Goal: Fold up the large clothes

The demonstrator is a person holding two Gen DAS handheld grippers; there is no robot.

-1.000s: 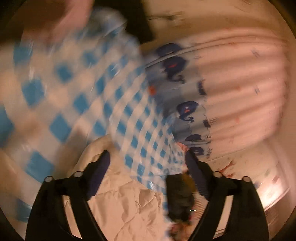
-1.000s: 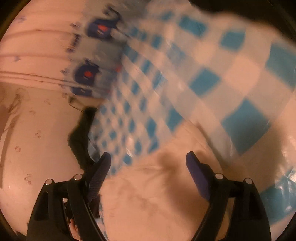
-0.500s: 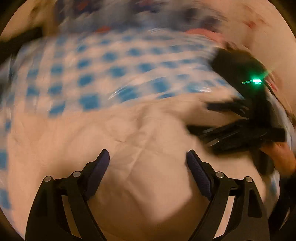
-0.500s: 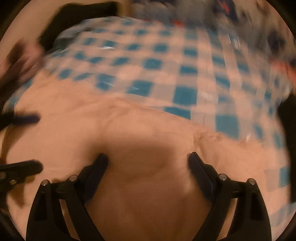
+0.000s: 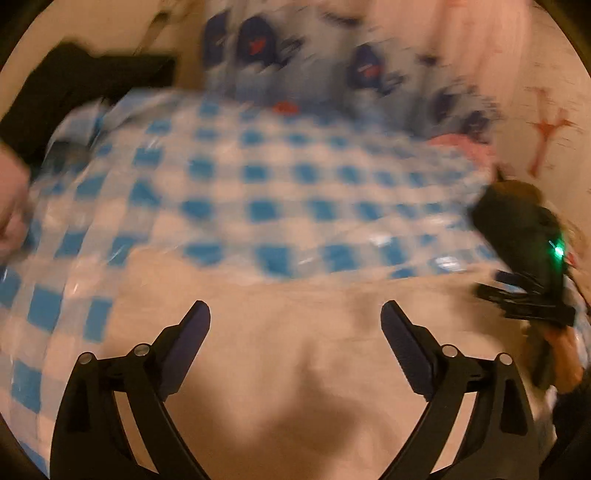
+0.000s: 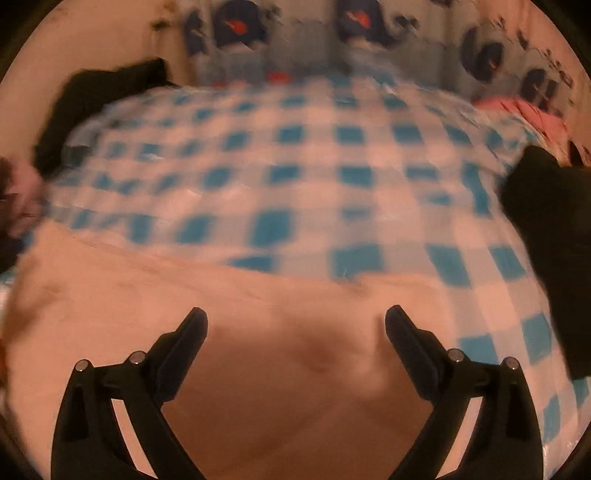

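Observation:
A large cream-coloured garment lies spread on a blue-and-white checked cloth. It also shows in the right wrist view, on the same checked cloth. My left gripper is open and empty just above the garment. My right gripper is open and empty above the garment too. The right gripper also shows as a black shape with a green light at the right edge of the left wrist view. Both views are blurred.
A curtain with dark blue whale prints hangs behind the cloth and shows in the right wrist view. A black item lies at the far left. A pink item lies at the far right.
Both grippers have swung down from facing the curtain to face the garment on the cloth. Since half a second ago they have moved little. Both stay open.

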